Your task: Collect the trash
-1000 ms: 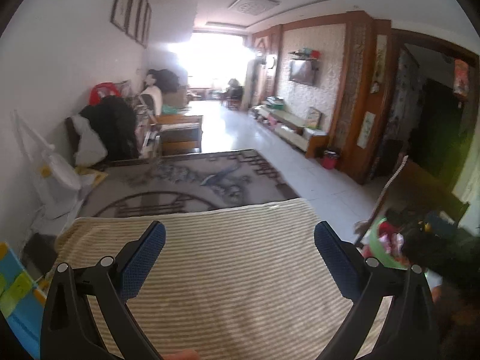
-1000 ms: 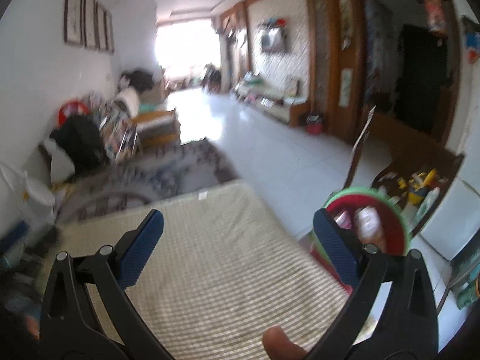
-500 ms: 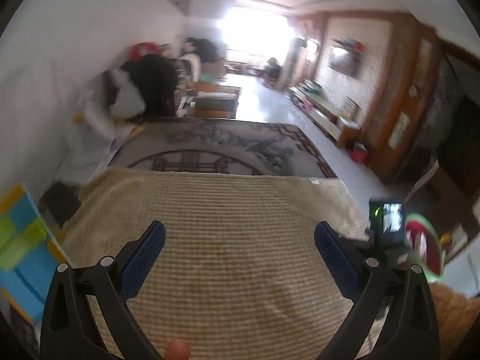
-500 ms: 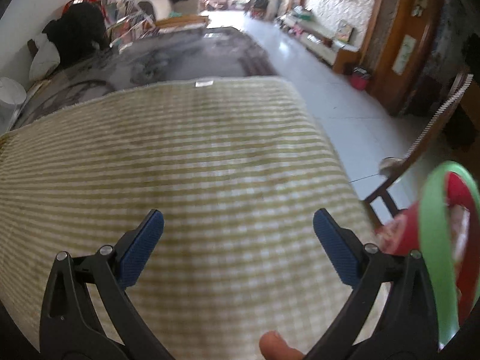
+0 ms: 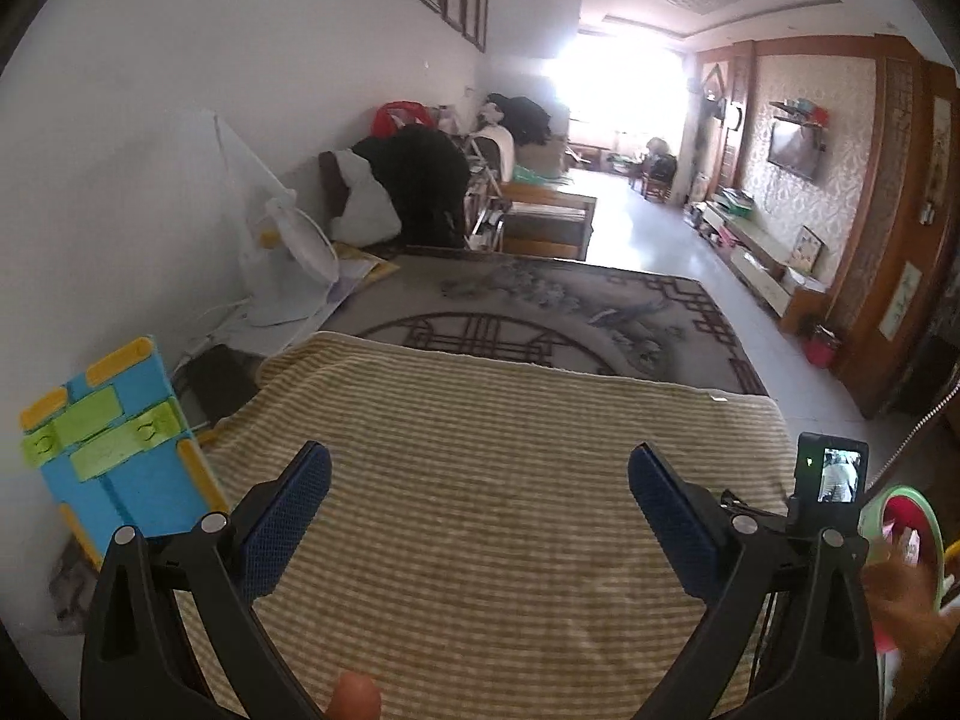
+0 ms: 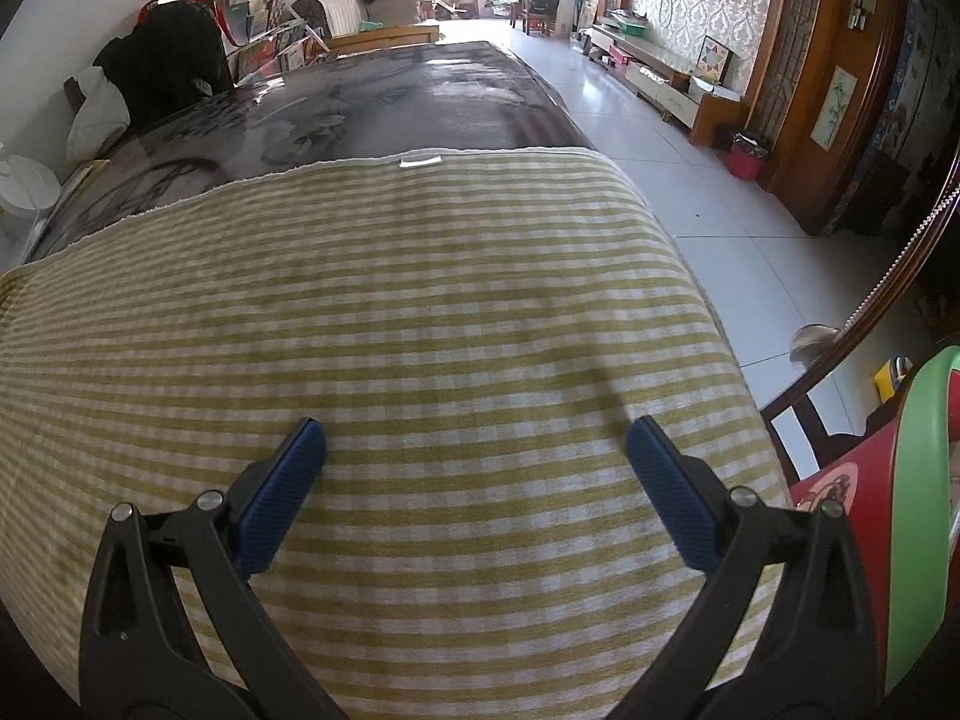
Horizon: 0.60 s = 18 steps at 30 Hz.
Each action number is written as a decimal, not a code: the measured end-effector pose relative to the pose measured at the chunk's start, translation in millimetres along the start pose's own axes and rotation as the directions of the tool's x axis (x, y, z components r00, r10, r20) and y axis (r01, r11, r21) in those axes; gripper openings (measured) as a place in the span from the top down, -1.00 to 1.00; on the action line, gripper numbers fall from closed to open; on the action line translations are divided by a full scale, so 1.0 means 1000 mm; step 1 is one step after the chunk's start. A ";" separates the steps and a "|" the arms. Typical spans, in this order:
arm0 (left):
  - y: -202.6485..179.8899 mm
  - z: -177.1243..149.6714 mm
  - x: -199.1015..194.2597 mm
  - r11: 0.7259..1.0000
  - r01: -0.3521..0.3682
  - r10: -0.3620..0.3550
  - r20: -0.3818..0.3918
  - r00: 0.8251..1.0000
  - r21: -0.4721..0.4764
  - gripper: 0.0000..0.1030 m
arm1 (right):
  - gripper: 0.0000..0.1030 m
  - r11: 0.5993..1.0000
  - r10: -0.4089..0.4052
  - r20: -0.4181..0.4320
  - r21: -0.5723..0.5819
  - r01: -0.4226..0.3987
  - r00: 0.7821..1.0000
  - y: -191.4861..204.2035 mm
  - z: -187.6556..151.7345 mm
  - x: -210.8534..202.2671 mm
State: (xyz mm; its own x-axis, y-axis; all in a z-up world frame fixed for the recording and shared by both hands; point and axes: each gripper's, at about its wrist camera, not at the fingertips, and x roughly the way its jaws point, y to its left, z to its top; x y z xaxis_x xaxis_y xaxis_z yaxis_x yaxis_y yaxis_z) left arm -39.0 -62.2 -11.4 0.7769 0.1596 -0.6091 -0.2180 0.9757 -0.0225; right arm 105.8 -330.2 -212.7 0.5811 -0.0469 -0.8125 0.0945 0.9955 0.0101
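My left gripper [image 5: 479, 483] is open and empty above a table covered by a yellow-and-white striped cloth [image 5: 480, 450]. My right gripper [image 6: 476, 450] is open and empty, low over the same cloth [image 6: 390, 300]. A red bin with a green rim [image 6: 918, 510] stands just off the table's right edge; it also shows in the left wrist view [image 5: 906, 516], with some items inside. The right gripper's camera unit [image 5: 831, 474] shows at the right of the left wrist view. No loose trash shows on the cloth.
A blue, green and yellow toy board [image 5: 114, 450] leans on the left wall. A white fan [image 5: 288, 258] and piled bags stand beyond it. The dark patterned tabletop [image 6: 390, 96] extends past the cloth. A wooden chair [image 6: 870, 312] stands by the bin.
The left gripper has tilted up a little and swung left, showing more wall and the toy board. The right gripper has dropped closer to the cloth. Both remain open.
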 end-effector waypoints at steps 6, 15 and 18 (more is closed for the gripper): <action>0.007 -0.004 -0.002 0.998 -0.008 0.008 -0.009 1.000 -0.058 -0.85 | -0.92 1.000 0.000 0.000 0.000 0.000 1.000 0.000 0.000 0.000; 0.056 0.003 -0.010 0.999 0.033 -0.032 0.039 0.999 -0.019 -0.85 | -0.92 1.000 0.001 0.000 0.000 -0.001 1.000 0.000 0.000 0.000; 0.089 0.010 -0.014 0.997 0.069 -0.067 0.075 0.995 -0.025 -0.85 | -0.92 1.000 0.001 0.000 0.000 -0.001 1.000 0.000 0.000 0.000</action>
State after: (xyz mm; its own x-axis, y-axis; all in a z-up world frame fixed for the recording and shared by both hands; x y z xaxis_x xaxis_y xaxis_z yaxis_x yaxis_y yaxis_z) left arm -63.3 24.3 3.2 0.8319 0.1044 -0.5451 -0.1785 0.9803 -0.0847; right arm 105.6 -330.6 -212.6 0.5810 -0.0463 -0.8126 0.0941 0.9955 0.0106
